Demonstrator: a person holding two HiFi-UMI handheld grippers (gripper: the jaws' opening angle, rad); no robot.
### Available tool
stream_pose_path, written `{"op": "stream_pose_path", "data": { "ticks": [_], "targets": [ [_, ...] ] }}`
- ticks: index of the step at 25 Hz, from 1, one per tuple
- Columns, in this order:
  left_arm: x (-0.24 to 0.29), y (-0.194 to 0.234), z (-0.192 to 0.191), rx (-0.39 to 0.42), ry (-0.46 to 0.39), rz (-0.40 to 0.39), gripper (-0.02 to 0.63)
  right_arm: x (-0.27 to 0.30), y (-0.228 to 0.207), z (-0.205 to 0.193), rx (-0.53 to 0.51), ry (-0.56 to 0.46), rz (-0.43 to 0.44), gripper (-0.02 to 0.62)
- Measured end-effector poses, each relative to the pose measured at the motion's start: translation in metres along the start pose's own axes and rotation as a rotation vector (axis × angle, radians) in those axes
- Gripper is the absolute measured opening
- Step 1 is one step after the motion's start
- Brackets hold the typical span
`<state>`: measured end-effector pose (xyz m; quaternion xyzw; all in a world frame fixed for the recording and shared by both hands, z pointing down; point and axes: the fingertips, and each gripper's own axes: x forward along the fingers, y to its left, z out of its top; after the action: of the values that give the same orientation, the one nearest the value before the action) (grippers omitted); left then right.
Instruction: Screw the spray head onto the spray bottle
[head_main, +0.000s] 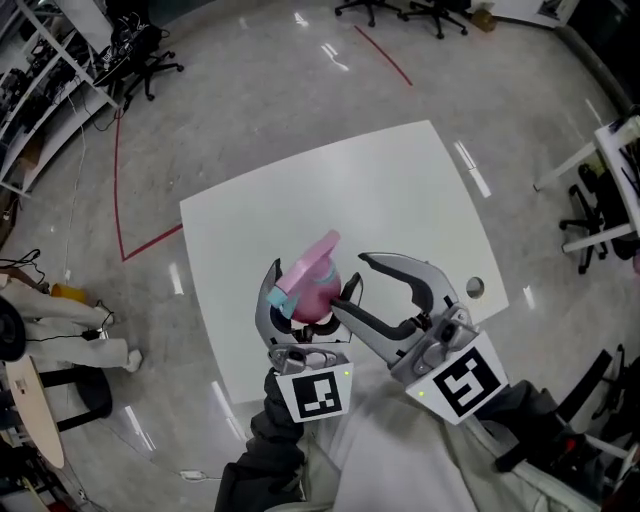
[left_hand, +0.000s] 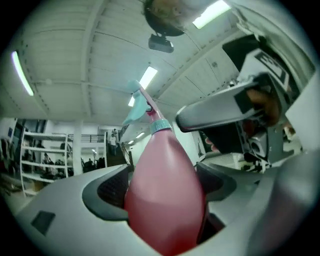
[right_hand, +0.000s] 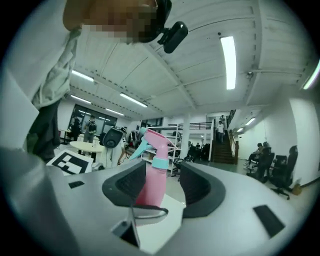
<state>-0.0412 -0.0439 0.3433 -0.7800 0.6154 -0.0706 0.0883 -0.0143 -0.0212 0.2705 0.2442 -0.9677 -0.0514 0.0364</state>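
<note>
A pink spray bottle (head_main: 322, 290) hangs over the white table (head_main: 400, 190), tilted, with its pink spray head (head_main: 318, 252) sitting on the neck at a teal collar (left_hand: 160, 125). My left gripper (head_main: 312, 284) is shut on the bottle's body (left_hand: 165, 195), with both pads pressed on its sides. Just to the right, my right gripper (head_main: 352, 282) is open beside the bottle. In the right gripper view the bottle (right_hand: 152, 180) stands beyond the spread jaws of that gripper (right_hand: 162, 189), and the head (right_hand: 156, 140) with its teal trigger rises above them, with no pad touching it.
A small round grey disc (head_main: 475, 288) sits near the table's right edge. Red tape lines (head_main: 130, 245) mark the floor to the left. Office chairs (head_main: 150, 60) and shelving (head_main: 40, 90) stand at the far left, and more chairs (head_main: 595, 215) at the right.
</note>
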Motion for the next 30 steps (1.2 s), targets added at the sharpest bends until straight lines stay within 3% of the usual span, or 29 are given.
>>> {"op": "stream_pose_path", "data": {
  "ticks": [3,5,7,9,11,14,15,19,22,24,30],
  "targets": [
    [0.003,-0.010,0.004,0.107,-0.022,0.019,0.436,0.007,-0.006,-0.006,0.012,0.042,0.007,0.206],
    [-0.003,-0.009,0.002,0.119,-0.027,0.017,0.436,0.012,0.002,-0.008,0.007,0.057,0.027,0.205],
    [-0.006,-0.007,0.001,0.127,-0.027,0.014,0.436,0.011,0.010,-0.008,-0.001,0.054,0.048,0.126],
    [-0.008,-0.009,0.002,0.117,-0.034,-0.025,0.436,0.010,0.015,-0.008,-0.024,0.045,0.082,0.123],
    [-0.013,-0.015,0.001,0.037,-0.030,-0.137,0.436,0.008,0.021,-0.006,-0.050,0.014,0.146,0.121],
    [-0.030,-0.031,0.002,-0.224,-0.043,-0.365,0.436,-0.003,0.033,0.002,-0.079,-0.089,0.311,0.120],
    [-0.034,-0.038,0.008,-0.277,-0.067,-0.449,0.436,-0.010,0.034,0.005,-0.069,-0.130,0.374,0.120],
    [-0.053,-0.061,0.032,-0.363,-0.147,-0.775,0.434,-0.036,0.034,0.017,0.130,-0.290,0.640,0.120],
    [-0.061,-0.072,0.038,-0.392,-0.163,-0.902,0.434,-0.045,0.033,0.024,0.217,-0.334,0.759,0.120],
    [-0.053,-0.069,0.037,-0.401,-0.168,-0.862,0.434,-0.041,0.027,0.023,0.210,-0.325,0.719,0.120],
    [-0.019,-0.041,0.017,-0.259,-0.111,-0.509,0.434,-0.031,0.004,0.012,0.132,-0.276,0.409,0.121]
  ]
}}
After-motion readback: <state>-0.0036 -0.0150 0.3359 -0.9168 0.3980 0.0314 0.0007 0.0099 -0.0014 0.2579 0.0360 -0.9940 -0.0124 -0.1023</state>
